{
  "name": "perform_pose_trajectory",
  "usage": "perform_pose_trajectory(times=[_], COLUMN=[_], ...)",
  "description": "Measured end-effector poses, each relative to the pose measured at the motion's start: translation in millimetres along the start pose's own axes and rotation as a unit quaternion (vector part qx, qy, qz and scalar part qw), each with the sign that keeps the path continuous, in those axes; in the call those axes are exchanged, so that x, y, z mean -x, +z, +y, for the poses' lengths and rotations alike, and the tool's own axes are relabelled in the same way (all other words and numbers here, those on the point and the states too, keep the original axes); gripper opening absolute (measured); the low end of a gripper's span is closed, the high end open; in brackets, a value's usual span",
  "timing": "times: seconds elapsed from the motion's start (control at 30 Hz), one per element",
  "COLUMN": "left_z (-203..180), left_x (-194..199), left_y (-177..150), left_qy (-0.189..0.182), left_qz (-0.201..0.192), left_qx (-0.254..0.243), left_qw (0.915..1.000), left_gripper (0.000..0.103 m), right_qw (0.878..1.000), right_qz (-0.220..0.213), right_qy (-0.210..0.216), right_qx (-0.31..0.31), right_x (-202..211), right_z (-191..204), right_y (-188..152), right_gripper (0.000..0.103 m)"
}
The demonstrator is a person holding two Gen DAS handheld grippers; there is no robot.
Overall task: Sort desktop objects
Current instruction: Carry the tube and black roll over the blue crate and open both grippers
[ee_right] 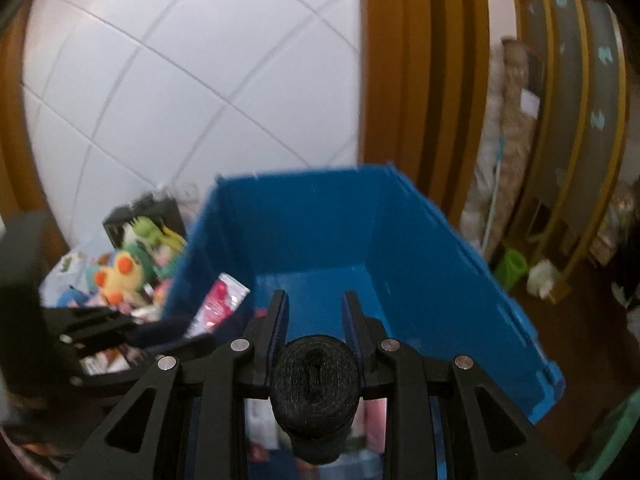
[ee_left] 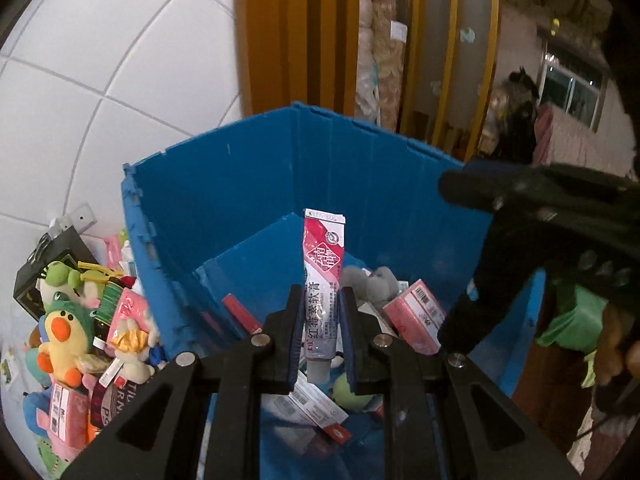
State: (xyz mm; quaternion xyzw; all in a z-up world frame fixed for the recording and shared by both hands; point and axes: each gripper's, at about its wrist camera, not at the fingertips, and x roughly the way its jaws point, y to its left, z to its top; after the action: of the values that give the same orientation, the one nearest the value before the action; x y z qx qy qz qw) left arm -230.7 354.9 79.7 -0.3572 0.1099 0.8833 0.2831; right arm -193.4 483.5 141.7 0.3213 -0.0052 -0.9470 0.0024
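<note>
I hold the left gripper (ee_left: 322, 320) clamped on a red-and-white ointment tube (ee_left: 323, 280) above the blue bin (ee_left: 224, 184). My right gripper (ee_right: 316, 312) grips a rolled black fabric bundle (ee_right: 316, 384) over the same bin. Plush toys (ee_left: 64, 332) lie left of the bin.

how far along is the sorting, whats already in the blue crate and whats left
Partly done. The blue crate already holds several items, including a pink box and a grey plush. In hand: the left gripper is shut on a red and white ointment tube over the crate, and the right gripper is shut on a black fabric roll. Left: a heap beside the crate, with a yellow duck plush and more boxes.
</note>
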Motion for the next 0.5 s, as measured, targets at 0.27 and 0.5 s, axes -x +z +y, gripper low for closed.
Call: perform_pose_trajectory(times=[0.27,0.5], left_z=[-14,-20], left_x=[-18,-17], left_y=[1,5], left_qy=[0.037,0.075], left_qz=[0.027,0.031], left_qx=[0.006,-0.003], left_qw=[0.9989,0.9967], left_gripper=[0.017,0.021], right_qw=[0.998,0.996], right_qz=[0.060,0.079], right_qy=[0.027,0.022], right_qx=[0.015,0.037], right_x=[-51,-71], right_z=[-37,-42], right_y=[-36,-46], right_gripper=[0.027,0.030])
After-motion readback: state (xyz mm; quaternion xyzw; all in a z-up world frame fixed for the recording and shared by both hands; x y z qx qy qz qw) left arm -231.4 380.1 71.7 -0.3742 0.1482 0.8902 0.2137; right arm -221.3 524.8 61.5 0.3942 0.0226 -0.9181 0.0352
